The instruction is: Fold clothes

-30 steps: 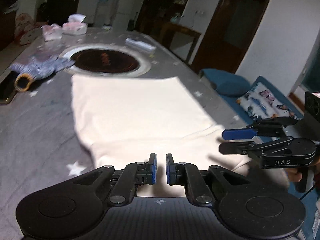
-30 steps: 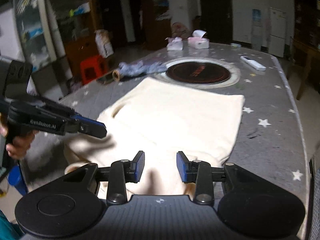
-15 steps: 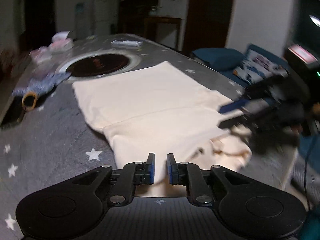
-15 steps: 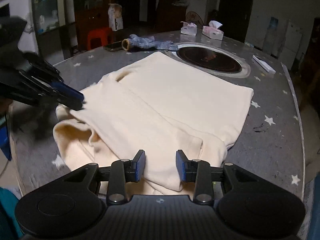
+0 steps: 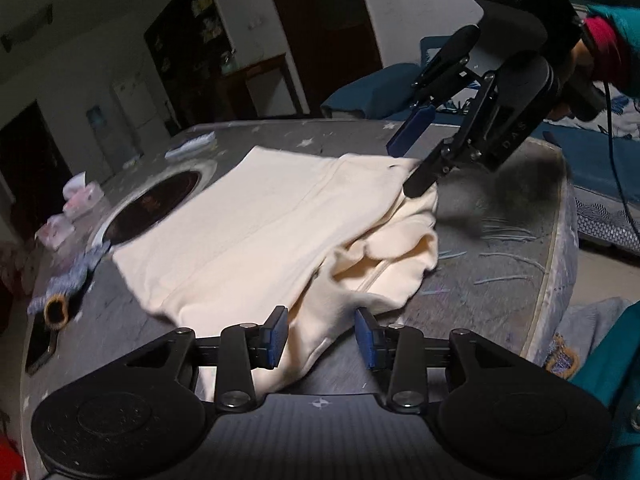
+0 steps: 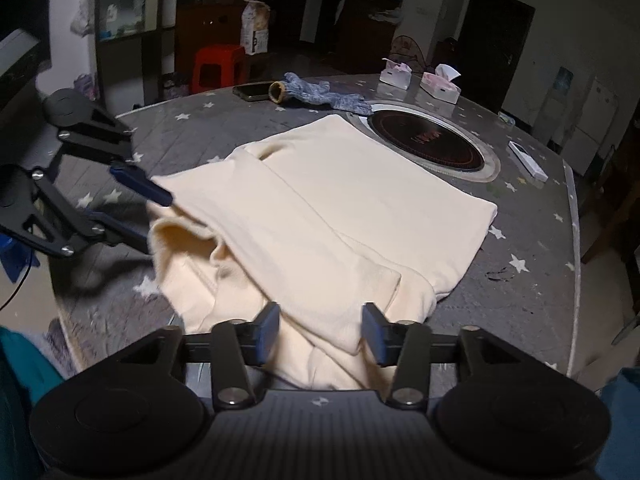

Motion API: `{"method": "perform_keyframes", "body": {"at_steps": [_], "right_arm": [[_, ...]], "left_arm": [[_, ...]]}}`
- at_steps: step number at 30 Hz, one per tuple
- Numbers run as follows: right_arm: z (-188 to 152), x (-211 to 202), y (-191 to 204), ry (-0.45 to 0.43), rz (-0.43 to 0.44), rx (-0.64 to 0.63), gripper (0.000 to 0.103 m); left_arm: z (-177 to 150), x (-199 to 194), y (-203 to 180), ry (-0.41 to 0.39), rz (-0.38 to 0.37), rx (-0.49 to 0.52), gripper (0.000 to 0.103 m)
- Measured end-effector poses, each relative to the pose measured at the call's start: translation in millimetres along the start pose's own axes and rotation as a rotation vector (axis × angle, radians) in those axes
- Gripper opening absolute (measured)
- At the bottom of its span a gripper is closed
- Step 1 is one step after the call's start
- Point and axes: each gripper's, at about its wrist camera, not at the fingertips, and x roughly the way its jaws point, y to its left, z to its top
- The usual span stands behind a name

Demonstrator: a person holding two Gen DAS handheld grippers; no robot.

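Note:
A cream garment [image 5: 272,240] lies partly folded on the round grey starred table [image 5: 500,272], with its near edge bunched. It shows in the right wrist view [image 6: 340,208] too. My left gripper [image 5: 322,336] is open, its jaws wide apart on either side of a hanging corner of the cloth. My right gripper [image 6: 320,332] is open over the opposite bunched corner; in the left wrist view it [image 5: 412,160] sits open at the garment's far edge. In the right wrist view the left gripper [image 6: 136,208] is open at the cloth's left edge.
A round dark hob [image 6: 428,140] is set in the table's middle. A blue knitted glove [image 6: 320,94], a phone [image 6: 254,90], two tissue packs [image 6: 438,84] and a white remote [image 6: 528,162] lie beyond. A red stool [image 6: 218,66] stands behind; a blue sofa [image 5: 592,160] lies beside.
My left gripper has opened from nearly shut and let go of the cloth. My right gripper has opened wider. Both have swung round the near edge, which is now bunched.

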Motion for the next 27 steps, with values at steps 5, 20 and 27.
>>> {"method": "perform_keyframes", "body": {"at_steps": [5,20,27], "right_arm": [[-10,-3,20,0.009,-0.009,-0.134,0.058],[-4,32,22,-0.054,0.071,-0.124,0.023],[7,30,-9,-0.058,0.136,0.047,0.014]], "left_arm": [[3,2,2,-0.031,-0.01,-0.026,0.01],[5,-1,45,-0.056,-0.005,-0.203,0.016],[-5,-3,41,-0.035,0.013,-0.153,0.043]]}}
